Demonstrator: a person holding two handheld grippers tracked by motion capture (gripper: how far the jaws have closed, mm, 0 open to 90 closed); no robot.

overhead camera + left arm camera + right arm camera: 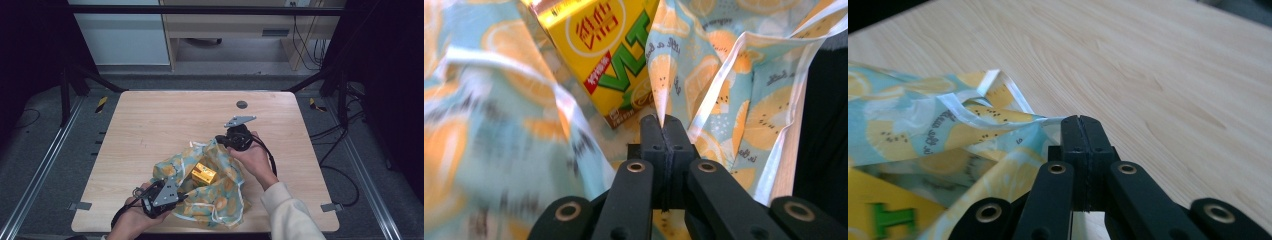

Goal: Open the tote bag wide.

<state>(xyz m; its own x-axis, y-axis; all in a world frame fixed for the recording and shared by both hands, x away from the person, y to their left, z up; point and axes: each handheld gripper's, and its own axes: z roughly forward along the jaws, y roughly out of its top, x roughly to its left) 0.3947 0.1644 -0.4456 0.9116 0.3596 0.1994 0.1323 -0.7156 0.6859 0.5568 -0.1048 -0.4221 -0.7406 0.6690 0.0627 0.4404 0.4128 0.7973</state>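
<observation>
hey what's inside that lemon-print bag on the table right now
A yellow drink carton sits in the opened lemon-print bag, its top and one printed side showing. Its base and anything beneath it are covered by the bag's folds. Both grippers pinch the bag's edges.

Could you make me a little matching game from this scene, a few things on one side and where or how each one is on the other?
Things:
1. yellow drink carton
2. lemon-print bag
3. left gripper
4. right gripper

Descriptions:
A. shut on the bag's fabric at the near edge of the table
B. sits in the middle of the cloth
C. pinches the bag's far edge
D. light blue, spread on the wood

Pairs: 1-B, 2-D, 3-A, 4-C
</observation>
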